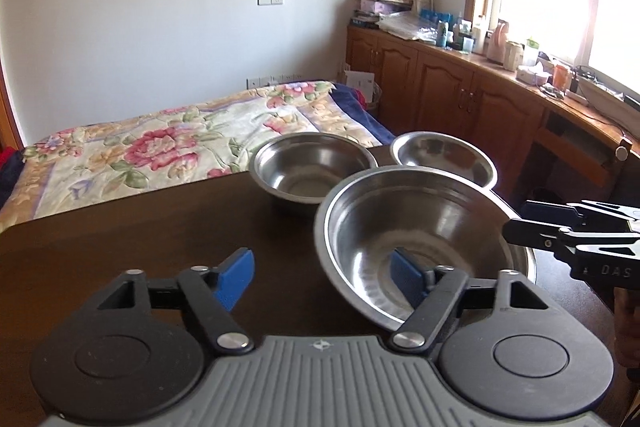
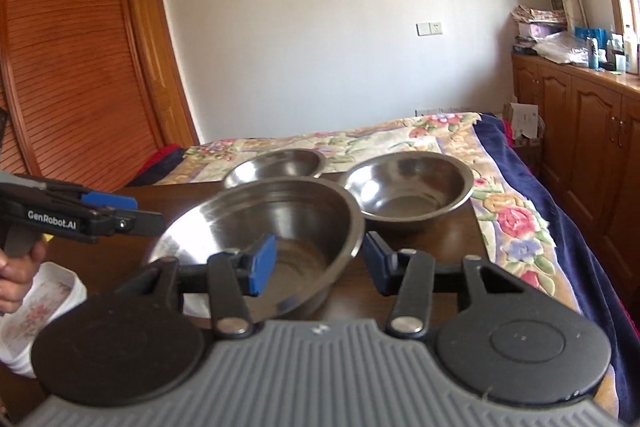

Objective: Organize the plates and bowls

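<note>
Altogether 3 steel bowls (image 1: 424,243) — 1 large, 2 smaller.

Three glossy steel bowls (image 1: 424,243) sit on a dark, smooth wooden table (image 1: 160,227) beside a floral cloth bedspread (image 1: 160,143).

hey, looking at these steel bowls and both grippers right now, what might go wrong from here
1. The big bowl looks tilted, and both the left gripper and right gripper straddle its rim with jaws open; smooth steel may slip as they close.
2. The small bowl sits near the table's far edge, so a nudge might push it off.
3. The middle bowl sits close behind and may get knocked.
</note>
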A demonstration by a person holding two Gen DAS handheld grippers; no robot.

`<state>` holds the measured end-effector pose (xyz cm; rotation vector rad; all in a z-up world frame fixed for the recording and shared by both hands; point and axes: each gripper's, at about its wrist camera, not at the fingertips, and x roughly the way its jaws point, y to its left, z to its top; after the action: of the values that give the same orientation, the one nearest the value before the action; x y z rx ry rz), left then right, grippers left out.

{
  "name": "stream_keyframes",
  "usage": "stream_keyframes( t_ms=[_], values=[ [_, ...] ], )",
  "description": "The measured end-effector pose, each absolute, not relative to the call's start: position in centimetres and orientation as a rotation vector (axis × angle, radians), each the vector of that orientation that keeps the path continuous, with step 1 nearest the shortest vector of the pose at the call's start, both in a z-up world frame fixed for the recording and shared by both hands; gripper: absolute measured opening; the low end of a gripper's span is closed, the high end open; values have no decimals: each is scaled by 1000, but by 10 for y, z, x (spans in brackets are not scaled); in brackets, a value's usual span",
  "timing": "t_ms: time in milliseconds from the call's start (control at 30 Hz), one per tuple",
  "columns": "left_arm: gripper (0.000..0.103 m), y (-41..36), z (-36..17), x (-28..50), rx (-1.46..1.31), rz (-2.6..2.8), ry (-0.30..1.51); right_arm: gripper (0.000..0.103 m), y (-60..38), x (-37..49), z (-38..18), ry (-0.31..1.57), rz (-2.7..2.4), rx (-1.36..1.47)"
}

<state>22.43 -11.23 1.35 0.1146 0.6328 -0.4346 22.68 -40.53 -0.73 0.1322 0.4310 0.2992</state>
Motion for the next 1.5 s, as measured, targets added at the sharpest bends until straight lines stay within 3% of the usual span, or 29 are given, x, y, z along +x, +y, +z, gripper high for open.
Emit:
stream_keyframes(
  t_ms=[233,533,1100,1500],
  values=[
    [49,-125,5,235,124,-443,673,50,-410,238,-14,449,292,146],
    [39,-131,-1,240,134,-456,695,48,-409,248,-17,472,309,168],
    [24,-131,-8,246,136,-445,725,30,-405,250,-19,501,313,194],
    [23,-116,5,219,107,-464,693,29,-398,234,-10,485,319,207]
  ],
)
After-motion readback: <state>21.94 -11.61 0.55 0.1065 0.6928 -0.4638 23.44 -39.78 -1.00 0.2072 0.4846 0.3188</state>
